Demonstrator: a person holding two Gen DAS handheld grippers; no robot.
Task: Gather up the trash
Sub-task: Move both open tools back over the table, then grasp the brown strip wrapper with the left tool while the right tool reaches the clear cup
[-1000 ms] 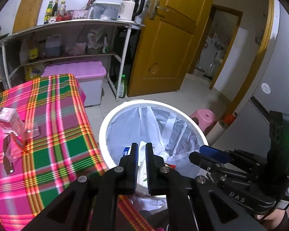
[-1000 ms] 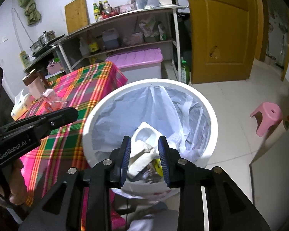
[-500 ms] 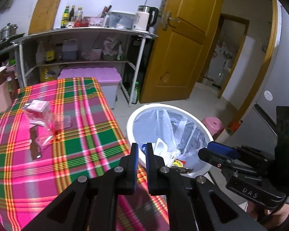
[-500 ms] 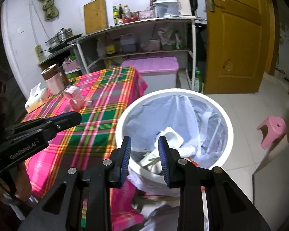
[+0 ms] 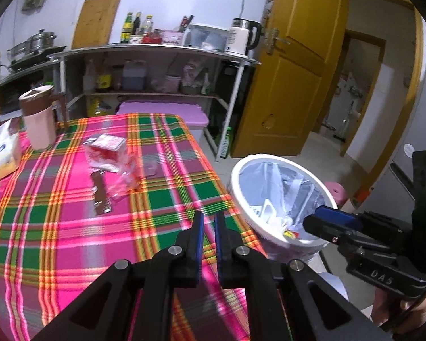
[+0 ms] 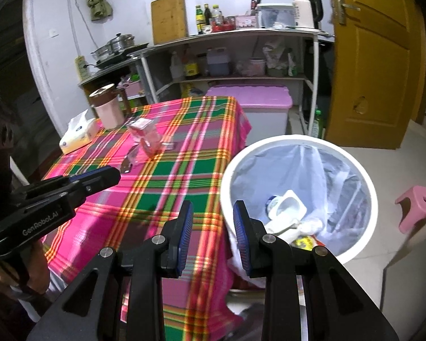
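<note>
Plaid counter [image 5: 71,227] beside bin [image 5: 241,182] | left hand-held gripper [image 5: 209,221] closed, empty | right hand-held gripper [image 6: 213,213] apart, empty | stool [image 6: 414,207] clear only rightward; wrapper [image 5: 110,153] possibly plastic

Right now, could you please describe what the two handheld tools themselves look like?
Both are black, angular two-finger tools with triangular cut-outs in the arms, silver pivot bolts and ribbed blue pads. The left tool shows white "GenRobot.AI" lettering along its side in the right wrist view. The right tool carries "DAS" lettering, a blue-padded tip and a dark cable near its handle in the left wrist view. No sleeves are visible.
</note>
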